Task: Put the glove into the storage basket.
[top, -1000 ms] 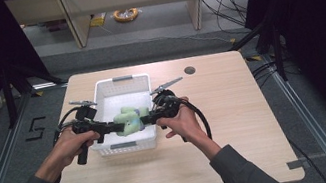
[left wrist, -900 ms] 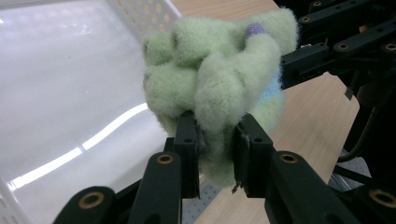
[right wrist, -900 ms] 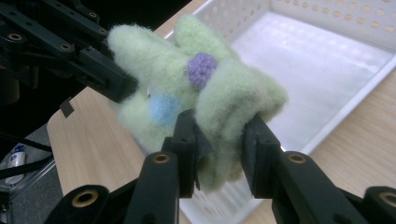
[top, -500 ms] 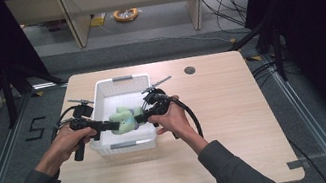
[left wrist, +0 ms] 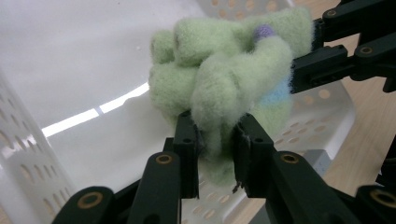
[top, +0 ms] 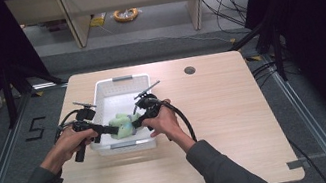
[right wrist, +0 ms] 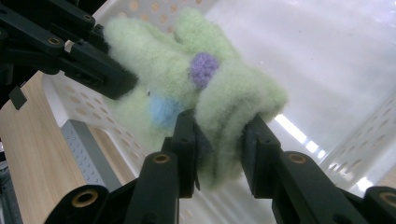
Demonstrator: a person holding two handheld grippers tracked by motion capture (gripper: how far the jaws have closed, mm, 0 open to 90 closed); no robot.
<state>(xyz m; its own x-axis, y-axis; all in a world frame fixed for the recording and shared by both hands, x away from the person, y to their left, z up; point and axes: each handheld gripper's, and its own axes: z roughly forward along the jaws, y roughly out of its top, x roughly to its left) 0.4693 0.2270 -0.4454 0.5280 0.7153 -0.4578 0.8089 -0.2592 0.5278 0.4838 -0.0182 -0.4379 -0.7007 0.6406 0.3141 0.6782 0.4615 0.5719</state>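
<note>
A fluffy light-green cloth (top: 122, 125) with a purple dot and a blue patch hangs bunched inside the white perforated basket (top: 121, 83). My left gripper (top: 111, 129) comes in from the left and is shut on one fold of the cloth (left wrist: 219, 88). From the right, my right gripper (top: 135, 123) is shut on another fold of the cloth (right wrist: 205, 88). In the left gripper view the right gripper's black jaws reach in at the upper right. The cloth sits low in the basket, near its front wall.
The basket stands on a light wooden table (top: 237, 119), left of its middle. A small round grommet (top: 189, 70) sits in the tabletop at the back. Cables trail from both grippers. Dark curtains and a metal frame surround the table.
Both hands have sunk and come toward the table's front, lowering the green cloth deeper into the basket. Both grips look unchanged.
</note>
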